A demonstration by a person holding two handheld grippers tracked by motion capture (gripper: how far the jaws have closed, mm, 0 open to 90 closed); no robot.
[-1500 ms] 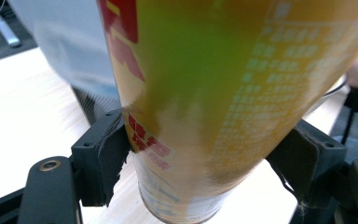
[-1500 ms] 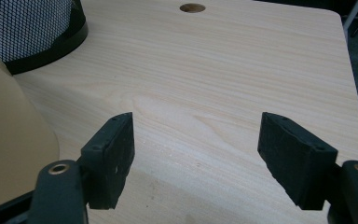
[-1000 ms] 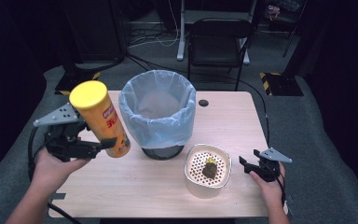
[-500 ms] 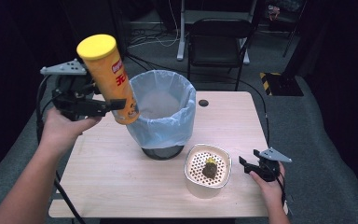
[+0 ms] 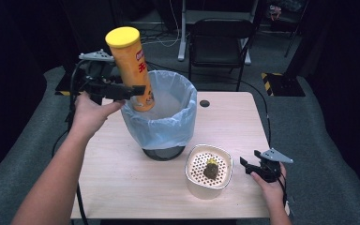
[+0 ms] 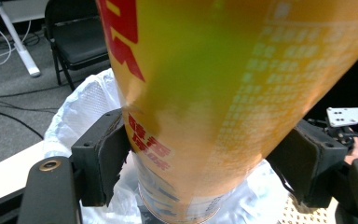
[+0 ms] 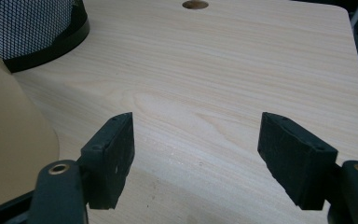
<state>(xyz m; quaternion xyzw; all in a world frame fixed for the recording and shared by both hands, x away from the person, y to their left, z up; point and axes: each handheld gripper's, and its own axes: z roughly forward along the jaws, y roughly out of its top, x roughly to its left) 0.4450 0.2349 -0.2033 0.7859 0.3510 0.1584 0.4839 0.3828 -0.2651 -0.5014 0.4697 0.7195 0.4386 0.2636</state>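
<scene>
Standing on grey carpet [image 5: 318,140], wooden table [image 5: 122,173]; black chair [image 5: 220,42] behind.

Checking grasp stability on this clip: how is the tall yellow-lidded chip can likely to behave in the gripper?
The chip can, clamped by the left gripper over the lined bin, looks stiff: its wall shows no denting at the pads. Its smooth printed surface may be slippery. Being round and tall, it would probably tip or roll if set down.

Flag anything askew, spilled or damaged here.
Nothing spilled or visibly damaged. The chip can is tilted, but it is clamped in the left gripper over the lined bin. The strainer bowl holds a dark lump. The right gripper rests open on the table.
</scene>
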